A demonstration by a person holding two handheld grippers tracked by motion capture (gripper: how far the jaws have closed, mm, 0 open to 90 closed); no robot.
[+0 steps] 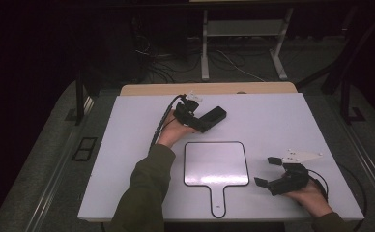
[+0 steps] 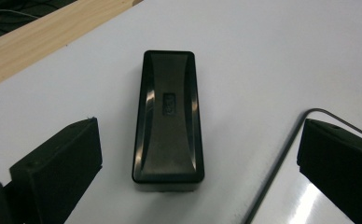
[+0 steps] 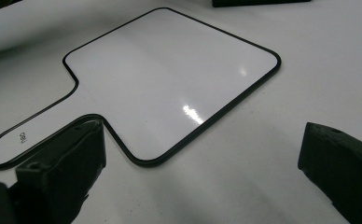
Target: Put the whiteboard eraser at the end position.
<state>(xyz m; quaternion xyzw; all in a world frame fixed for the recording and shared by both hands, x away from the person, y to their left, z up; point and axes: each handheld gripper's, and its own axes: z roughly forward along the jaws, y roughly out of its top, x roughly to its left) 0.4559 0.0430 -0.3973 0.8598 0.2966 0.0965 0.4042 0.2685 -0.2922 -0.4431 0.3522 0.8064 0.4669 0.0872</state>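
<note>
A black rectangular eraser (image 1: 214, 115) lies flat on the white table, toward the back centre. My left gripper (image 1: 205, 121) reaches it from the left. In the left gripper view the eraser (image 2: 168, 116) lies lengthwise between the open jaws of the left gripper (image 2: 200, 140), a gap on each side. A paddle-shaped whiteboard (image 1: 216, 163) with a black rim lies flat at the front centre, handle toward the person. My right gripper (image 1: 266, 171) hovers open just right of it, holding nothing. In the right gripper view the whiteboard (image 3: 170, 74) lies ahead of the right gripper (image 3: 202, 140).
The white table top (image 1: 282, 121) rests on a wooden table whose edge (image 1: 209, 88) shows at the back. A corner of the whiteboard's rim (image 2: 281, 154) shows by the left gripper's right jaw. Beyond the table are desk legs and cables on a dark floor.
</note>
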